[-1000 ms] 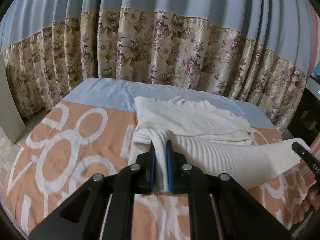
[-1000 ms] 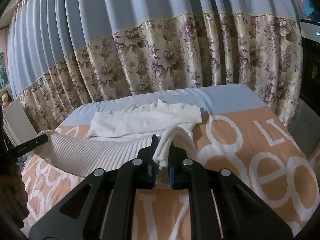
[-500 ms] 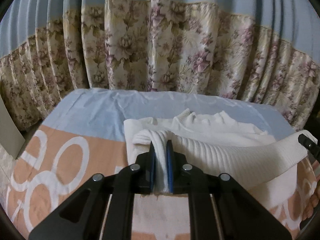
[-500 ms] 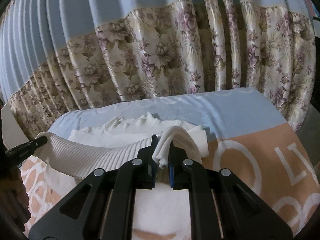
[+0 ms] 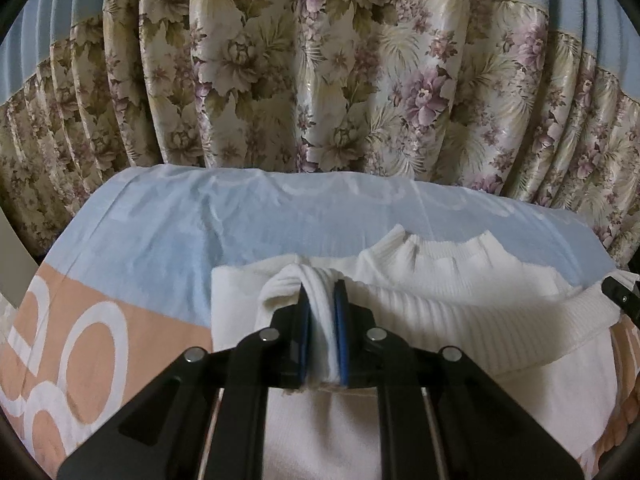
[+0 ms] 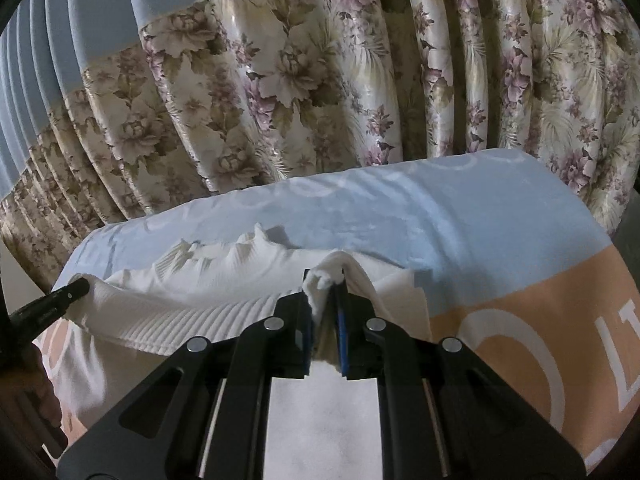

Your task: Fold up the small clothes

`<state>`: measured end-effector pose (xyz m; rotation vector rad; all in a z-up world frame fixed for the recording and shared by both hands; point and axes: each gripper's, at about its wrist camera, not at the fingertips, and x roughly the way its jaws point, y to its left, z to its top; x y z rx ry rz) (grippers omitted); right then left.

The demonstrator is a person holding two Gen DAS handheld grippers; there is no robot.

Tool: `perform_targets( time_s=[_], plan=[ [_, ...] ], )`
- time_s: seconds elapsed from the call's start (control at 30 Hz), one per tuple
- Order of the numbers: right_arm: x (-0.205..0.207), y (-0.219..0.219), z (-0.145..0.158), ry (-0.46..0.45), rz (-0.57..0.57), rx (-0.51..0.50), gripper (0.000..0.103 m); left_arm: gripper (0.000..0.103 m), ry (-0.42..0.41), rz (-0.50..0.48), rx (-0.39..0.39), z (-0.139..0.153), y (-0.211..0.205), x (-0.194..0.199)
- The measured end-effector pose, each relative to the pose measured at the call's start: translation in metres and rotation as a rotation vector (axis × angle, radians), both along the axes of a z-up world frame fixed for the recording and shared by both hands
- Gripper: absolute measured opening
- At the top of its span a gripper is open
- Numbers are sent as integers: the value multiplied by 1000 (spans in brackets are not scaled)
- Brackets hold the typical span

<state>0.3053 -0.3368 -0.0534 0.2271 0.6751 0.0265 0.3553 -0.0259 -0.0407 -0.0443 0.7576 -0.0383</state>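
Observation:
A white ribbed knit garment (image 5: 460, 316) lies on the bed, with its ribbed hem lifted and stretched between my two grippers. My left gripper (image 5: 320, 292) is shut on the hem's left corner, the cloth bunched between its blue pads. My right gripper (image 6: 324, 284) is shut on the hem's right corner (image 6: 320, 280). The lifted hem hangs over the garment's upper part, close to the neckline (image 5: 448, 248). In the left wrist view the right gripper's tip (image 5: 618, 294) shows at the right edge. The left gripper's tip (image 6: 60, 298) shows at the left of the right wrist view.
The bed has a cover (image 5: 200, 220) that is pale blue at the far end and orange with white letters nearer (image 6: 520, 320). A flowered curtain (image 5: 320, 80) hangs right behind the bed's far edge. A person's hand (image 6: 24, 392) is at the lower left.
Both grippers have carried the lifted hem forward across the garment toward the neckline and the curtain, and a little lower. The lower part of the garment now lies folded under them.

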Motion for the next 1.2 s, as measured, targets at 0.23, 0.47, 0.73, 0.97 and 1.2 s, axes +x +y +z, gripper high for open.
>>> perform_targets(
  time_s=[0.23, 0.47, 0.73, 0.97, 1.2],
  plan=[
    [30, -5, 3, 13, -33, -16, 31, 51, 5, 45, 45, 0, -3, 30],
    [31, -12, 20, -37, -37, -48, 42, 57, -76, 70, 62, 22, 7, 28],
    [19, -18, 18, -34, -51, -59, 42, 57, -66, 76, 68, 20, 12, 21],
    [1, -16, 16, -26, -49, -99, 42, 57, -60, 76, 78, 17, 18, 3],
    [-20, -16, 10, 0, -26, -108, 43, 62, -47, 30, 70, 10, 10, -26]
  ],
)
